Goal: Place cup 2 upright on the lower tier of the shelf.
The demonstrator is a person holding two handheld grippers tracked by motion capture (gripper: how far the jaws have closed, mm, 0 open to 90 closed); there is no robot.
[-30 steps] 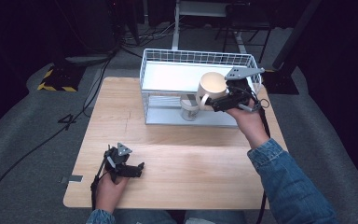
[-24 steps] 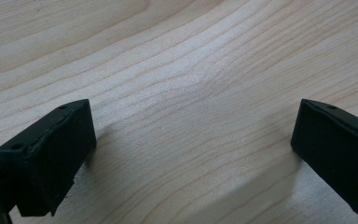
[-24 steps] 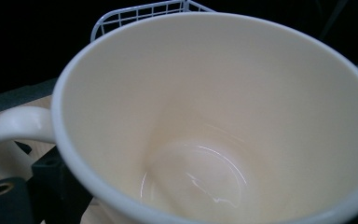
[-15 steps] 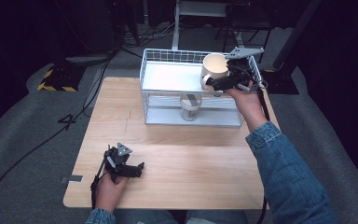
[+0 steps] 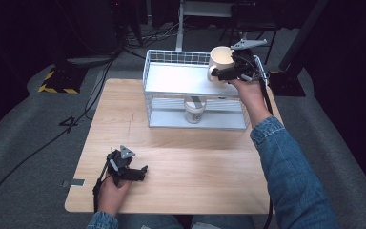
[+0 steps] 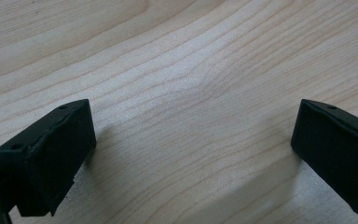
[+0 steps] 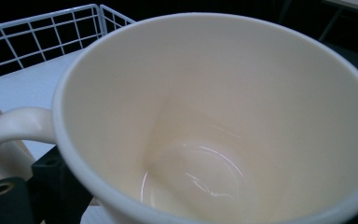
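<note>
The right hand-held gripper [image 5: 226, 72] grips the cream mug [image 5: 219, 58] above the wire rack [image 5: 171, 64], the mug at its 10 o'clock. The left hand-held gripper [image 5: 140, 172] rests open on the bench [image 5: 195, 157].

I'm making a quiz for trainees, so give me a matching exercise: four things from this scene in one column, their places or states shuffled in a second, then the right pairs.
1. mug
2. jar
3. left gripper
4. wire rack

A. open, low over bare wood
B. at the table's far edge
C. held above the top shelf
D. on the lower level

Pairs: 1-C, 2-D, 3-A, 4-B
</note>
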